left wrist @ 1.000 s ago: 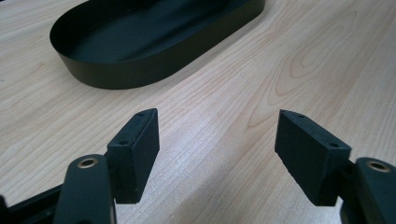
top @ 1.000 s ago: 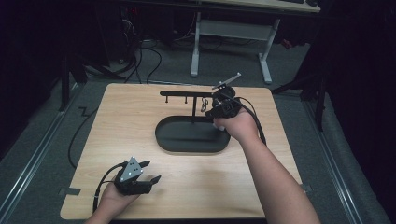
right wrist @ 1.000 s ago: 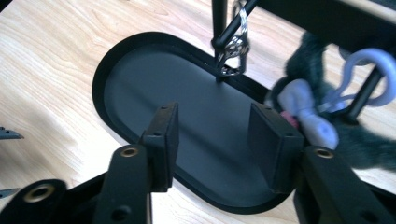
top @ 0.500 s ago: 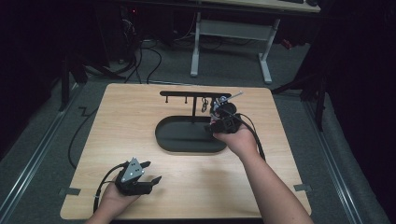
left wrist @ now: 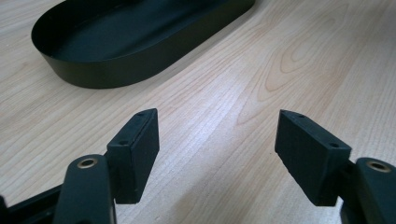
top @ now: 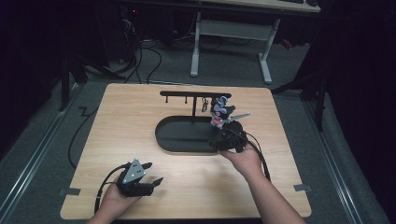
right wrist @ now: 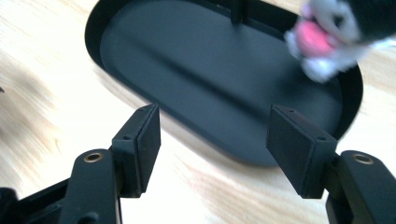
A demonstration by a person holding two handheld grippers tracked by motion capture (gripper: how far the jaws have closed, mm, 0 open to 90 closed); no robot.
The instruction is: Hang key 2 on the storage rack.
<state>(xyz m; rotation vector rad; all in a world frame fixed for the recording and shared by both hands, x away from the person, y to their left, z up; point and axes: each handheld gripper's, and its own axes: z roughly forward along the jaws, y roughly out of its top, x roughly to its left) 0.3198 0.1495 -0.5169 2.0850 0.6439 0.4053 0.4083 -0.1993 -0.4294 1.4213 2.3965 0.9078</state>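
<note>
A: Toy (top: 221, 111) hangs from rack (top: 195, 94) over tray (top: 161, 135), one o'clock of right gripper (right wrist: 212, 126); fingers just opened, nothing between.

B: Left gripper (left wrist: 217, 140) open, idle at seven o'clock on surface (top: 289, 140).

Lower half of the surface (top: 196, 186) lies open; the black tray (top: 182, 135), its hook stand (top: 195, 94) and hanging charm (top: 220, 111) block upper centre.

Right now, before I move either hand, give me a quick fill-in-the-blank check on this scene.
1. The plush keychain hangs from the black ____.
2. The right gripper has its jaws ____, nothing between them.
3. The oval tray is coloured ____.
4. The left gripper is above the wooden ____.

Missing: rack; open; black; table
</note>
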